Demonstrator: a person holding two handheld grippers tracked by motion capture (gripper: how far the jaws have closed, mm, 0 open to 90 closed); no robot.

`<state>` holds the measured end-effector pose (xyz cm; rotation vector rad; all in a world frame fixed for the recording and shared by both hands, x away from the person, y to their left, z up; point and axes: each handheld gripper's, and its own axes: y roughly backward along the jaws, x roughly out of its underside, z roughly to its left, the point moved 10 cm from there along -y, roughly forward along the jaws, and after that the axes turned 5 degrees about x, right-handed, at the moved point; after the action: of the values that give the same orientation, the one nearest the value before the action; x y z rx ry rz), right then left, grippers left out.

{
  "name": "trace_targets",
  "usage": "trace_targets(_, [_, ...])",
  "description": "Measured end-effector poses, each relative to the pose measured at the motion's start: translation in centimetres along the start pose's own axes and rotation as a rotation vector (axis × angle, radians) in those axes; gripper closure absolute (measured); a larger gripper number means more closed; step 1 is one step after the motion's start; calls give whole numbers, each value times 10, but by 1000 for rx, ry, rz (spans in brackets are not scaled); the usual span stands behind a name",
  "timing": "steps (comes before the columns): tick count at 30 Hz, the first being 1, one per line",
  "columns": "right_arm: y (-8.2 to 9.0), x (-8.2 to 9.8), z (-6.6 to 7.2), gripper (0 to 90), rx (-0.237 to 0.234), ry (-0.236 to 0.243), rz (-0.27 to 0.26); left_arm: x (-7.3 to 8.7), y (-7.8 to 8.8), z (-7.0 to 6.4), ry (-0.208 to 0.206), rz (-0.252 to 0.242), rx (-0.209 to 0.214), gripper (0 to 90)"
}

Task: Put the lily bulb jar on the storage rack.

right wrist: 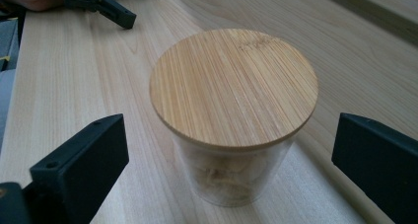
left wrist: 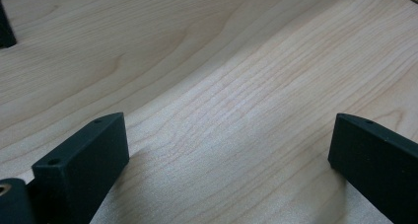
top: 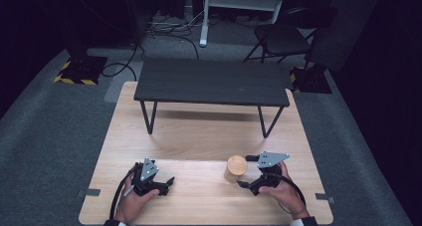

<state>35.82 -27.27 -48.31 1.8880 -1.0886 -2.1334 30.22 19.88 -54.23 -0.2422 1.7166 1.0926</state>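
Your right gripper [right wrist: 224, 150] has its jaws spread wide, one on each side of the single jar [right wrist: 231, 169], which stands upright on the wooden table [top: 199, 136] near its front right and touches neither jaw. Your left gripper [left wrist: 224, 160] is also spread and holds nothing, low over bare wood at the front left, well apart from the jar. The jar looks like clear glass with a flat bamboo lid [right wrist: 234, 86] and pale contents that are too blurred to identify. Treat the wall as rigid, smooth, likely slippery and breakable. The lid overhangs the wall, and whether it is seated tightly cannot be told, so it may lift off alone. Grip the glass wall below the lid rim, across its width, with moderate force. Count: one jar, one lid, two grippers, one low black bench [top: 211, 81] at the far side of the table.
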Motion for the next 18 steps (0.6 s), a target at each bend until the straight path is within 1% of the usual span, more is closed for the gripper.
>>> trace_targets(4, [-8, -1, 1, 3, 8, 0, 14, 0, 0, 0, -1, 0, 0, 19])
trace_targets(8, [-15, -1, 3, 4, 43, -5, 23, 0, 0, 0, -2, 0, 2, 18])
trace_targets(10, [-19, -1, 5, 15, 72, -2, 41, 0, 0, 0, -3, 0, 4, 19])
trace_targets(11, [-23, 0, 6, 53, 93, 3, 53, 0, 0, 0, -3, 0, 4, 19])
trace_targets(13, [-25, 0, 6, 70, 93, 3, 51, 0, 0, 0, -3, 0, 4, 18])
trace_targets(14, [-26, 1, 7, 156, 95, 4, 37, 0, 0, 0, -2, 0, 4, 19])
trace_targets(15, [-26, 1, 7, 156, 95, 4, 37, 0, 0, 0, -2, 0, 4, 19])
trace_targets(17, [-27, -1, 9, 211, 102, 29, 40, 0, 0, 0, -2, 0, 4, 19])
trace_targets(18, [-29, -1, 11, 230, 102, 55, 47, 0, 0, 0, -3, 0, 4, 18])
